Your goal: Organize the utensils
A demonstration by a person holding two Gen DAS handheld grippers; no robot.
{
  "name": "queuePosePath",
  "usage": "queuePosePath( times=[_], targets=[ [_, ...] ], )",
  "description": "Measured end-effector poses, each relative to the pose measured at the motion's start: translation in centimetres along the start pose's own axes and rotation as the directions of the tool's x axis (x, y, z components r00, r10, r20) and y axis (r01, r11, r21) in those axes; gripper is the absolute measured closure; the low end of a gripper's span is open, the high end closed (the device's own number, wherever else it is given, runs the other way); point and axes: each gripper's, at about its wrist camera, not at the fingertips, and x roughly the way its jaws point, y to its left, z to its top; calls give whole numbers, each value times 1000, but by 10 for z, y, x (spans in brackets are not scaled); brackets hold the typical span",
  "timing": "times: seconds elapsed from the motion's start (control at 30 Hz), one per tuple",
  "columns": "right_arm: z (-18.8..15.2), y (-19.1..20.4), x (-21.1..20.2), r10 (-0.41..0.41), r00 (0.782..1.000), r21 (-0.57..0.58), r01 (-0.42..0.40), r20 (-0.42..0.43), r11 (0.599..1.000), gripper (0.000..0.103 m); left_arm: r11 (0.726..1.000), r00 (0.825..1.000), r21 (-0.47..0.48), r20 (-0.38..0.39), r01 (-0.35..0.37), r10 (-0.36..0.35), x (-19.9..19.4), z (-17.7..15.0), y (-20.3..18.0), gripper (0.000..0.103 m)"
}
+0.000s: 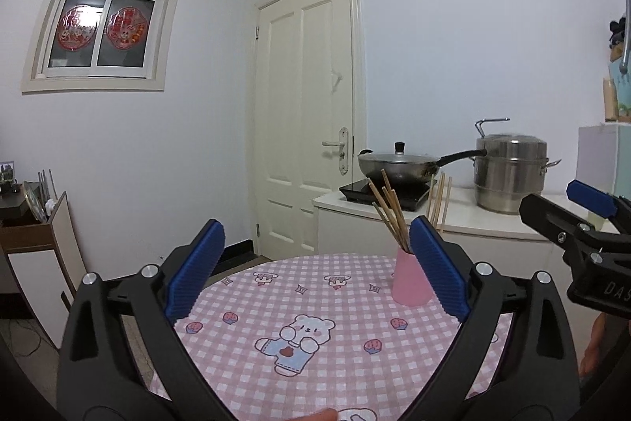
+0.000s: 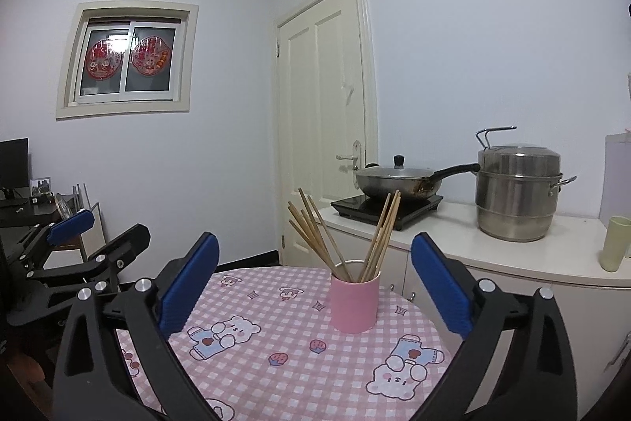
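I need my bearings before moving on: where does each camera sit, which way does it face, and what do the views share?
Left wrist: on the left gripper, above the near table edge, facing the door; its own open fingers frame the view, the right gripper shows at right.
Right wrist: on the right gripper, facing the pink cup of chopsticks; open fingers, left gripper at left.
Shared: table, cup, chopsticks, door, wok, steamer pot, window.

Home kitchen corner: wok (image 2: 398, 180) on induction hob (image 2: 388, 210), steamer pot (image 2: 516, 196).
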Motion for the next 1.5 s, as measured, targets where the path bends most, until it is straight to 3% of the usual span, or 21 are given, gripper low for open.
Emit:
queuePosePath(
  times=[0.6, 1.5],
  targets=[
    [-6, 10, -6, -6, 1000, -44, 6, -8, 999, 8, 1000, 1000, -14, -2, 26, -26, -9, -1, 5, 7],
    [-7, 11, -6, -11, 1000, -46, 10, -16, 999, 8, 1000, 1000, -7, 2, 11, -11, -8, 0, 6, 7]
  ],
)
